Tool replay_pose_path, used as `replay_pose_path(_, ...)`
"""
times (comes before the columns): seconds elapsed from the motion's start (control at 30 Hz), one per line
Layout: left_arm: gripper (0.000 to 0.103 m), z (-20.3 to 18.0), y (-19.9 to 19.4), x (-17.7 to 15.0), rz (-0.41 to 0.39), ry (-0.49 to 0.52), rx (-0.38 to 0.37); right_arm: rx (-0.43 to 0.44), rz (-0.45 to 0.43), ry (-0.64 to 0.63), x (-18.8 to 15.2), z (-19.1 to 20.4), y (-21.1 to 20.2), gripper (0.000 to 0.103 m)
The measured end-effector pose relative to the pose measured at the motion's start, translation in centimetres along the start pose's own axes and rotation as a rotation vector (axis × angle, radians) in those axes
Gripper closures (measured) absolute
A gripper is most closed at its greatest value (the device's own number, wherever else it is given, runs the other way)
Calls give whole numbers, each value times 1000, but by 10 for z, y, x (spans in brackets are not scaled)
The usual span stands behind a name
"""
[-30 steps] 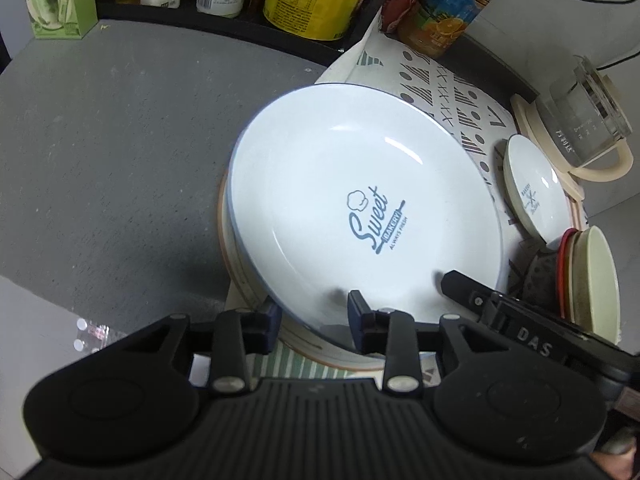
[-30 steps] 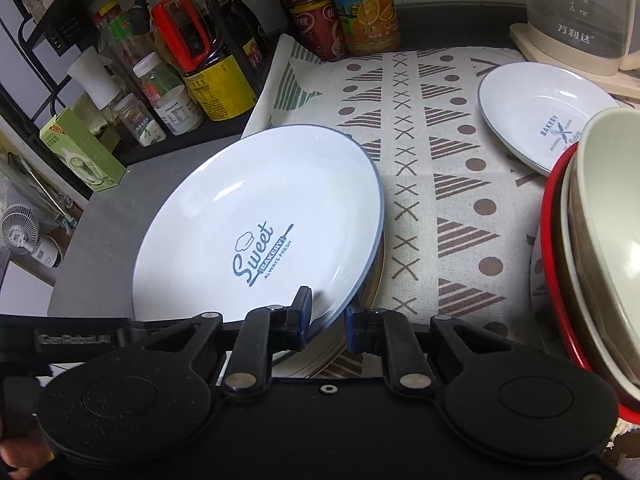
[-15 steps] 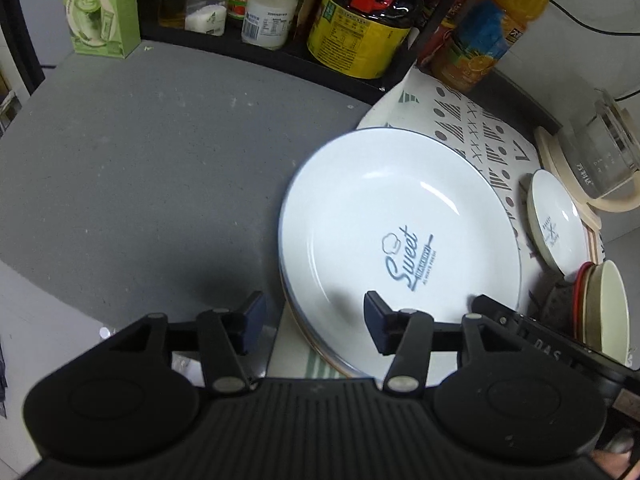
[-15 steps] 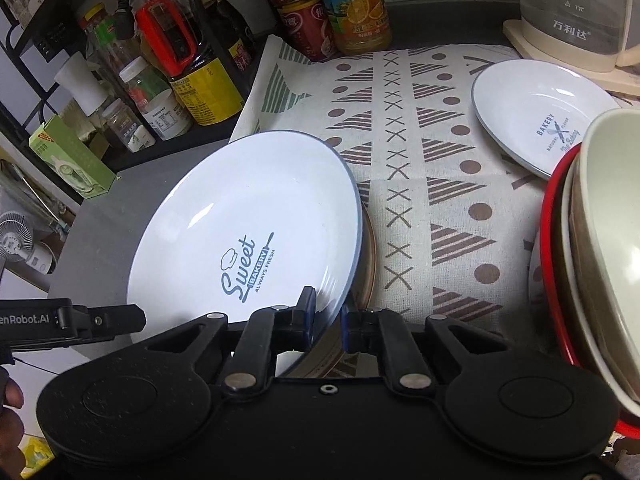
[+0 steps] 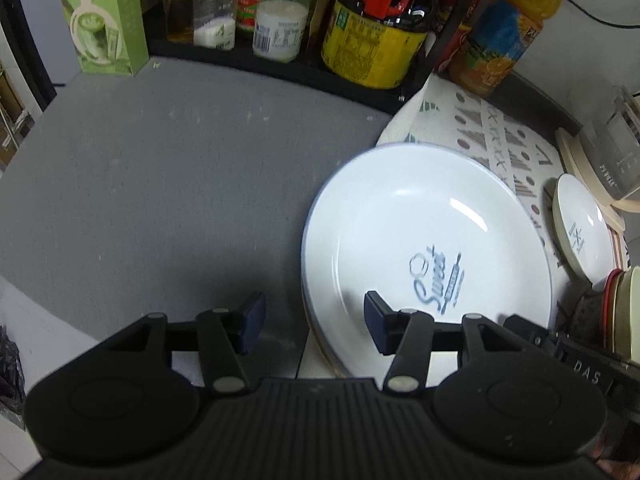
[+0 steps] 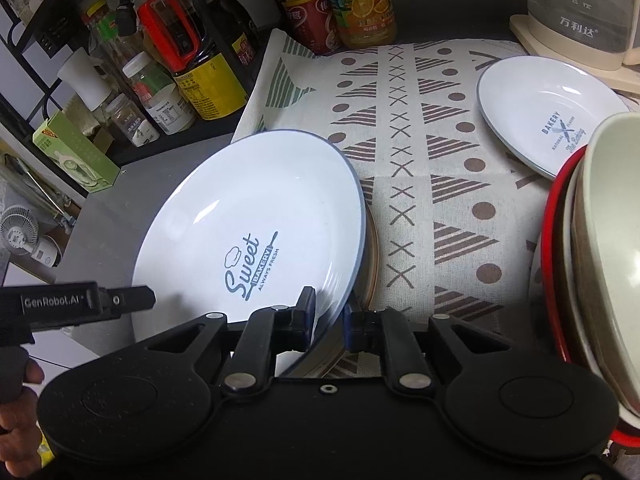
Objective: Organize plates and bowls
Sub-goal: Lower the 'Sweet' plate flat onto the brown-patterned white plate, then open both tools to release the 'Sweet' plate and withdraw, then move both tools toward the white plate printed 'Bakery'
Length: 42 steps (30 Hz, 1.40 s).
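While the left gripper (image 5: 314, 326) hangs over the grey counter (image 5: 160, 184) in the left wrist view, its jaws stand fairly wide with nothing pressed between them, having just been opening; one finger is over bare counter, the other over the near part of the big plate (image 5: 428, 248), and the plate's left edge falls in the gap without either pad touching it. That plate, white with a blue rim and "Sweet" lettering, lies partly on the counter and partly on the patterned cloth (image 5: 508, 148), with another rim just showing under its near edge. A small plate (image 5: 580, 228) lies further right on the cloth, near a kettle (image 5: 608, 160), and stacked bowls (image 5: 624, 312) show at the right edge. Bottles and jars line the shelf (image 5: 280, 60) behind, beside a green carton (image 5: 102, 16). From the right wrist view, the right gripper (image 6: 326, 318) is closed narrowly on the big plate's (image 6: 248, 216) near right rim, one pad above and one below, and the plate sits tilted, its right side raised above a tan-rimmed plate (image 6: 370, 256) beneath. The left gripper's black finger (image 6: 120, 300) reaches in from the left, close to the plate's left edge; whether it touches I cannot tell. The small plate (image 6: 540, 108) lies apart on the cloth (image 6: 416, 160), and the bowls (image 6: 600, 264) are stacked in a red one at right.
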<state>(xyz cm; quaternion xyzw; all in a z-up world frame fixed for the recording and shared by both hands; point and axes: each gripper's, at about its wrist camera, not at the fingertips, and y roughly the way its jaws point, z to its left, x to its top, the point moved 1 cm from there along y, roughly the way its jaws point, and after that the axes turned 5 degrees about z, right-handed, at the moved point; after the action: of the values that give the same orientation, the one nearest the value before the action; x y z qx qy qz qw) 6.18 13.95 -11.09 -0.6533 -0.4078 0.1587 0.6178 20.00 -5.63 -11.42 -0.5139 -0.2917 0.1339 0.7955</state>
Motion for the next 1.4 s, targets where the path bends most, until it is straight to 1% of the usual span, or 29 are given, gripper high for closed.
replay_pose_path(0.1,50,-4,-5,7,-20,12,-3,1,-6,-3,0,-1,-5,85)
replay_pose_path(0.2,48,-11,-5,13,-31,29,-4,-21,-15,-8,0,-4,-8,84)
replay_pose_path(0.23,48,-13,-4,14,-31,35,-2,-31,-11,-1,0,-7,-7,85)
replay_pose_path(0.3,48,-17,-2,15,-28,44,-6,-9,-19,16,-1,-13,-7,91)
replay_pose_path(0.37,48,-21,-2,16,-29,56,-18,-7,-19,15,-2,-14,-7,94)
replay_pose_path(0.47,48,-26,-2,16,-29,68,-20,-8,-36,11,-1,-13,-14,93)
replay_pose_path(0.53,48,-27,-5,17,-36,68,-21,-23,-61,1,3,-11,-22,88)
replay_pose_path(0.57,48,-28,-7,18,-43,70,-19,-22,-80,-4,6,-10,-27,82)
replay_pose_path(0.6,47,-30,-10,19,-50,74,-19,-8,-92,-7,9,-10,-30,71)
replay_pose_path(0.67,47,-33,-13,23,-52,84,-22,17,-115,-1,13,-10,-34,62)
replay_pose_path(0.7,44,-34,-15,24,-55,88,-25,18,-125,0,14,-9,-36,60)
replay_pose_path(0.73,40,-36,-17,26,-63,90,-29,19,-134,-1,16,-9,-37,59)
replay_pose_path(0.77,37,-37,-20,28,-73,91,-32,20,-143,3,18,-10,-39,55)
replay_pose_path(0.8,31,-38,-22,29,-85,89,-32,18,-154,9,21,-11,-42,49)
replay_pose_path(0.83,25,-40,-25,31,-94,89,-32,16,-167,10,23,-11,-45,45)
replay_pose_path(0.9,22,-44,-28,35,-108,92,-39,12,-209,11,28,-13,-55,29)
replay_pose_path(0.93,21,-47,-30,37,-112,98,-48,9,-232,12,31,-15,-61,24)
replay_pose_path(0.97,21,-51,-31,40,-114,104,-57,6,-253,14,34,-16,-66,15)
replay_pose_path(1.0,21,-55,-31,42,-116,109,-66,0,-268,17,37,-17,-70,9)
replay_pose_path(1.07,20,-62,-32,46,-120,118,-81,-15,-293,24,42,-22,-77,6)
replay_pose_path(1.17,17,-74,-33,51,-124,132,-103,-38,-306,52,46,-32,-82,2)
replay_pose_path(1.4,16,-107,-31,59,-130,190,-145,-83,-331,124,49,-54,-92,0)
